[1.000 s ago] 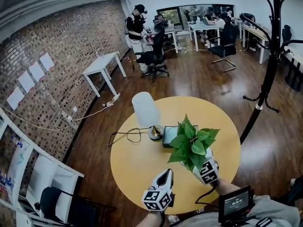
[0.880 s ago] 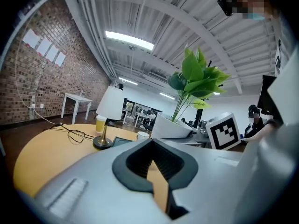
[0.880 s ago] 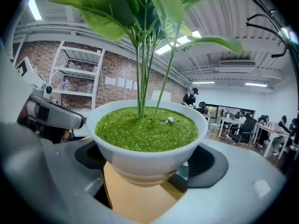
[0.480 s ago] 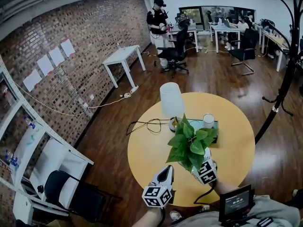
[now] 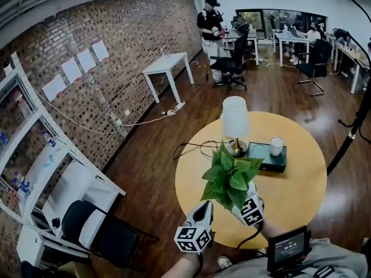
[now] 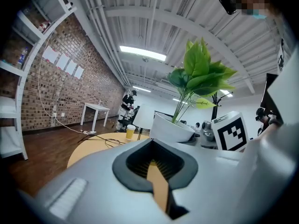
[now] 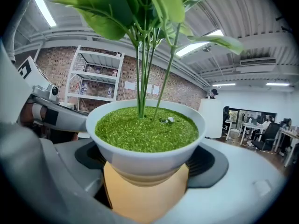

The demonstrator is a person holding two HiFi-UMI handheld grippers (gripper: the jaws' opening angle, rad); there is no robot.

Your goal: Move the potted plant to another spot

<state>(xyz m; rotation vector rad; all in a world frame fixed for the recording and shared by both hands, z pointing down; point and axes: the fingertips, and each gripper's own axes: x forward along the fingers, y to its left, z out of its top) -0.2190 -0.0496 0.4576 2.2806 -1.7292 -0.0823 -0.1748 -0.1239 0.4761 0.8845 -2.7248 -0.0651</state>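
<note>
The right gripper [image 5: 243, 202] has the potted plant [image 5: 231, 177] in its grasp: its 2 jaws stand wide apart, 1 on each side of the white pot [image 7: 145, 156], pressed against the pot's lower wall. The green filling and the stems rise directly above the jaws, and the leaves spread over the gripper's front. Under the pot, the gap between the jaws shows the round yellow table [image 5: 293, 197]. The left gripper [image 5: 202, 209] sits just beside the right one, on its left. Its jaws are drawn together to a thin slit with nothing in them, and from there the pot sits close by to the right and slightly ahead. Further ahead of both grippers on the table stand a white-shaded lamp [image 5: 235, 119] and a white cup [image 5: 276, 145] on a dark green book [image 5: 264, 158].
</note>
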